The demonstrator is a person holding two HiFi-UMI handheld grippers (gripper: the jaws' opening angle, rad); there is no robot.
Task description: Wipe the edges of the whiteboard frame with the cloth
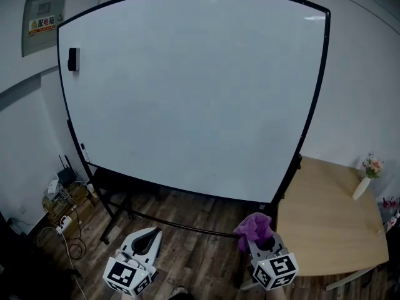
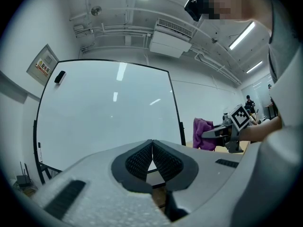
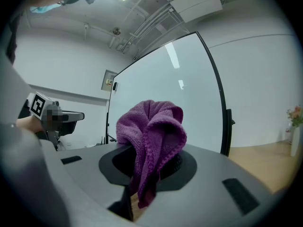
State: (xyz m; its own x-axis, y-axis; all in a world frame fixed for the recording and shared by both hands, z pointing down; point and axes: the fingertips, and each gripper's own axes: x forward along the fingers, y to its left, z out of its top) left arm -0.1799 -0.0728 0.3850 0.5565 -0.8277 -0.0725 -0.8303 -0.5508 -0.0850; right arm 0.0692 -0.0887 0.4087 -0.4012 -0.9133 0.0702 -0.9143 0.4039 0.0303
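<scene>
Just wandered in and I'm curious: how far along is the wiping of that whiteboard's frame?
Barely begun. Done: the right gripper is shut on the purple cloth. In hand: it and the shut, empty left gripper are held low in front of the board, with the cloth apart from the whiteboard frame. Left: judging by that gap, every edge has yet to be wiped.

Whiteboard [image 1: 194, 92] plain white; frame [image 1: 319, 89] black. Eraser [image 1: 73, 59] black. Cloth [image 1: 255, 227] purple, looped terry weave. Left gripper [image 1: 150, 232] pale grey, pads [image 2: 142, 160] dark, ribbed. Right gripper [image 1: 261, 239] same grey. Both carry black-and-white square markers. Table [image 1: 331, 224] light tan wood. Floor [image 1: 187, 242] dark brown planks. Vase [image 1: 361, 188] white, flowers [image 1: 373, 165] pink. Wall [image 1: 362, 74] off-white. Wall box [image 1: 44, 42] grey, label [image 1: 42, 25] yellow and red.
</scene>
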